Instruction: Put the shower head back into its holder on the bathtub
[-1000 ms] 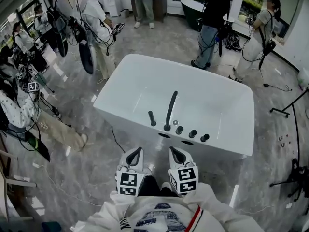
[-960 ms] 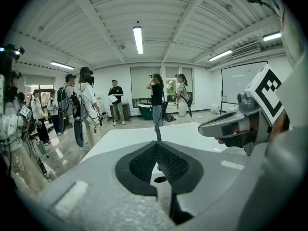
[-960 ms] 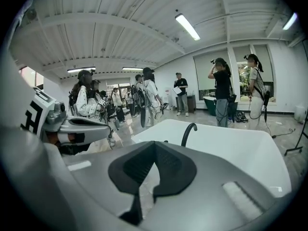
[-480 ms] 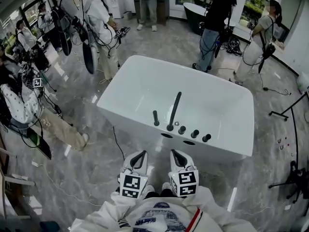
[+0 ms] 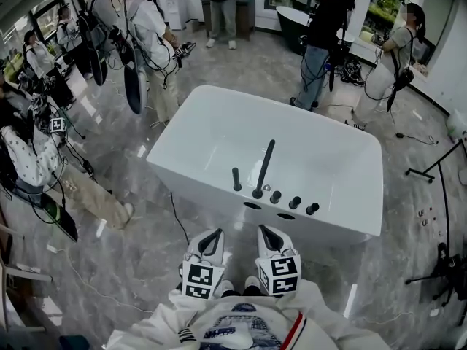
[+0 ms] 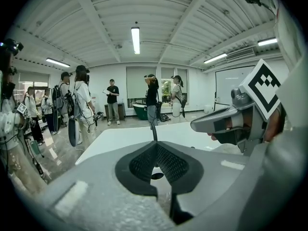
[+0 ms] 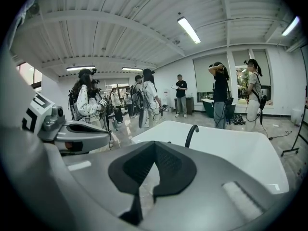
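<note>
A white freestanding bathtub fills the middle of the head view. On its near rim a short black stick-shaped shower head stands upright, left of the long curved black spout and three round black knobs. My left gripper and right gripper hover side by side short of the tub's near side, both shut and holding nothing. In the left gripper view the shut jaws point at the tub. The right gripper view shows the spout just past the shut jaws.
Several people with equipment stand around on the grey marble floor, at the left and beyond the tub. Cables trail across the floor at the left. Black light stands are at the right. A dark tub sits at the far wall.
The head view has shifted a little, so the tub sits slightly lower and to the right. Both grippers edged slightly forward together, then held still, shut throughout.
</note>
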